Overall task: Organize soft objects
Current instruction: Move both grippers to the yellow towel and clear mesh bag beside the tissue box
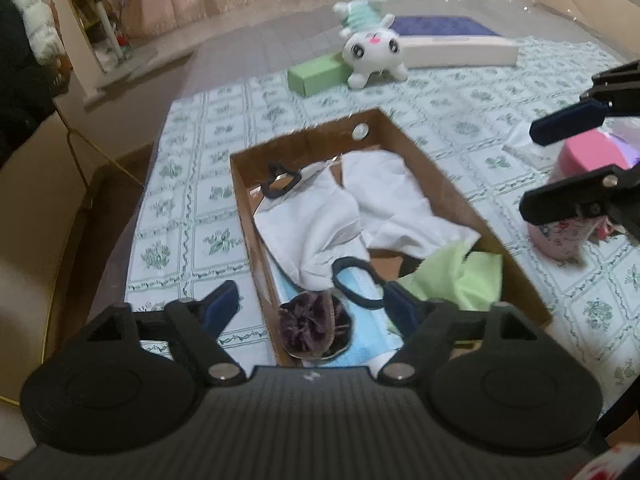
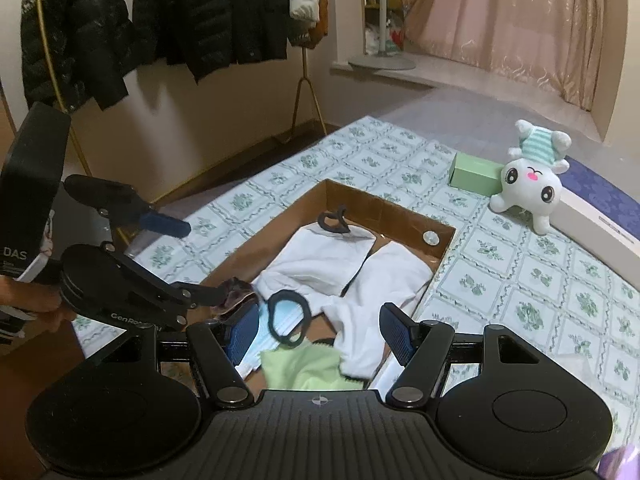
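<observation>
Soft things mostly in already, judging by what lies under the two grippers. Left gripper [image 1: 308, 300] spread wide and holding nothing, poised over the near end of the box [image 1: 448, 184], above a dark scrunchie [image 1: 312, 330] and a blue mask [image 1: 360, 344]. Right gripper [image 2: 318, 332] also parted with nothing between the pads, above a green cloth [image 2: 304, 368] and the edge of white cloth [image 2: 360, 280]. Further into the box: two white pieces side by side, a black loop [image 2: 286, 318] on the mask, another small black item [image 2: 334, 222] near the far wall, possibly a clip, too blurred to tell. Outside the box, well apart at the far side of the table [image 1: 192, 208]: a white plush [image 1: 374, 54] upside down against a green carton [image 1: 318, 74]. Close beside the right gripper, something pink [image 1: 576, 196] on the cloth, soft or not unclear. Left to do, probably: plush, perhaps the pink thing
</observation>
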`<state>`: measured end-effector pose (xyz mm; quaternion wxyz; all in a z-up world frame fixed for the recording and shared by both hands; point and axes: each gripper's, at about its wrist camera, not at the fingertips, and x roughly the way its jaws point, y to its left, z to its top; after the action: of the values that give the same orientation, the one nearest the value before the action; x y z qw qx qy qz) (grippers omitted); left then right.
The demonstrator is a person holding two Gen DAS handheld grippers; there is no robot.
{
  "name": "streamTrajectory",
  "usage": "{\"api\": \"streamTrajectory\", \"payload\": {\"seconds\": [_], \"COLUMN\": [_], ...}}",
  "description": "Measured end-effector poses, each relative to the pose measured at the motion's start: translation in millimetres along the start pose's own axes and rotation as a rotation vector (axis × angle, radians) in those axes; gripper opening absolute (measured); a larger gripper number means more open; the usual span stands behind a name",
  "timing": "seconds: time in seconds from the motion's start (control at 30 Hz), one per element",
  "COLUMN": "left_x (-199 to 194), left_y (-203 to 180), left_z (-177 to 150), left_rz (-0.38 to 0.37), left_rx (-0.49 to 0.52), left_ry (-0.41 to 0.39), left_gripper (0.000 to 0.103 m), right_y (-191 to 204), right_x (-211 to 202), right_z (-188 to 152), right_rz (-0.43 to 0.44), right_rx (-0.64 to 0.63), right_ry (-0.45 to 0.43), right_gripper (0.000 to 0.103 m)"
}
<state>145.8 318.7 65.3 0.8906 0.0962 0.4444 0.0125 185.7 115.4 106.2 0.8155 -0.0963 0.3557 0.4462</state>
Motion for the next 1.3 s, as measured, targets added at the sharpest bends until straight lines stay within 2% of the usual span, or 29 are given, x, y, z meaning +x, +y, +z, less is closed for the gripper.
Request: {"api": "streamTrajectory", "payload": {"seconds": [0.07,0.17,0.33,0.47,0.53,0.8,0.93,1.03,1.17,1.3], "left_x": [-11,-30,-57,-77,-84,-85,-78,-71,-63,-61], "left_y": [-7,-20,-48,-73,-86,-146,-173,-191,-203,-206], "left_z": [-4,-10,-22,-34,-40,-66,-70,-67,-57,-45], "left_rz": [0.008,0.012,0.001,-0.013,-0.037,-0.143,-0.194,-0.19,-0.211,-0.205], "left_rx": [0.004,0.011,0.006,0.0,-0.023,-0.068,-0.073,-0.029,0.013,0.097], "left_ry": [-0.025,-0.085,-0.159,-0.227,-0.256,-0.281,-0.295,-0.298,-0.305,-0.316], "left_gripper": [0.088,0.091,0.094,0.095,0.095,0.095,0.094,0.094,0.094,0.094], "right_y": [2,6,8,0,-10,-70,-94,-105,-113,-118], "right_x": [-13,-35,-75,-102,-114,-164,-183,-193,-200,-193], "right_z": [-9,-26,-67,-111,-133,-215,-235,-244,-248,-243], "right_rz": [0.014,0.011,-0.019,-0.077,-0.113,-0.264,-0.333,-0.357,-0.379,-0.36], "right_rx": [0.017,0.016,0.011,0.046,0.084,0.331,0.375,0.374,0.324,0.226], "right_ry": [-0.016,-0.051,-0.121,-0.143,-0.144,-0.123,-0.121,-0.115,-0.11,-0.083], "right_gripper": [0.067,0.067,0.067,0.067,0.067,0.067,0.067,0.067,0.067,0.067]}}
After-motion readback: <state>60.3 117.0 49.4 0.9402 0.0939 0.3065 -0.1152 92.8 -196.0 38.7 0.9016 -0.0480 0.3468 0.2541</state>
